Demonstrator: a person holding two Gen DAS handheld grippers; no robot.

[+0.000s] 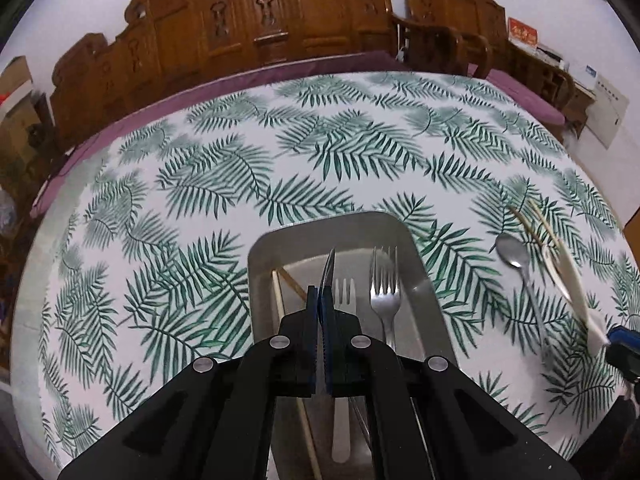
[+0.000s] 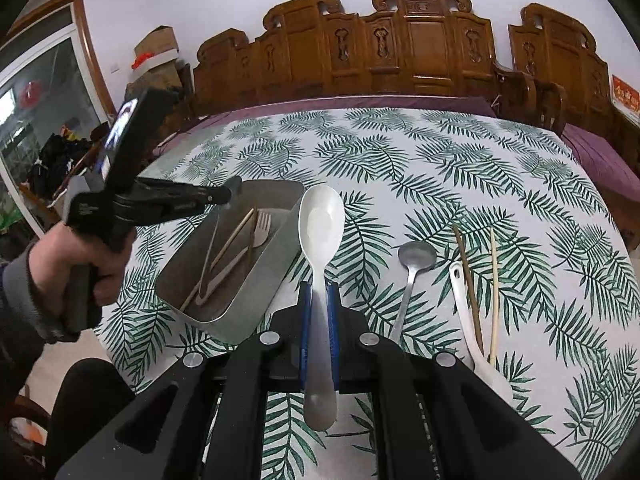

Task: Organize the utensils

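Note:
My left gripper (image 1: 320, 300) is shut on a thin metal knife (image 1: 329, 270), held edge-up over the grey metal tray (image 1: 424, 280). In the tray lie a steel fork (image 1: 385, 284), a white plastic fork (image 1: 344, 308) and chopsticks (image 1: 280, 292). My right gripper (image 2: 319, 296) is shut on a large white spoon (image 2: 321, 224), held above the table just right of the tray (image 2: 240, 312). The left gripper (image 2: 224, 196) also shows in the right wrist view, above the tray's far end.
On the leaf-print tablecloth (image 2: 440, 160) right of the tray lie a metal spoon (image 2: 416, 260), a white ceramic spoon (image 2: 464, 304) and two chopsticks (image 2: 494, 280). Carved wooden chairs (image 2: 420, 48) stand behind the table. The person's hand (image 2: 80, 264) is at the left.

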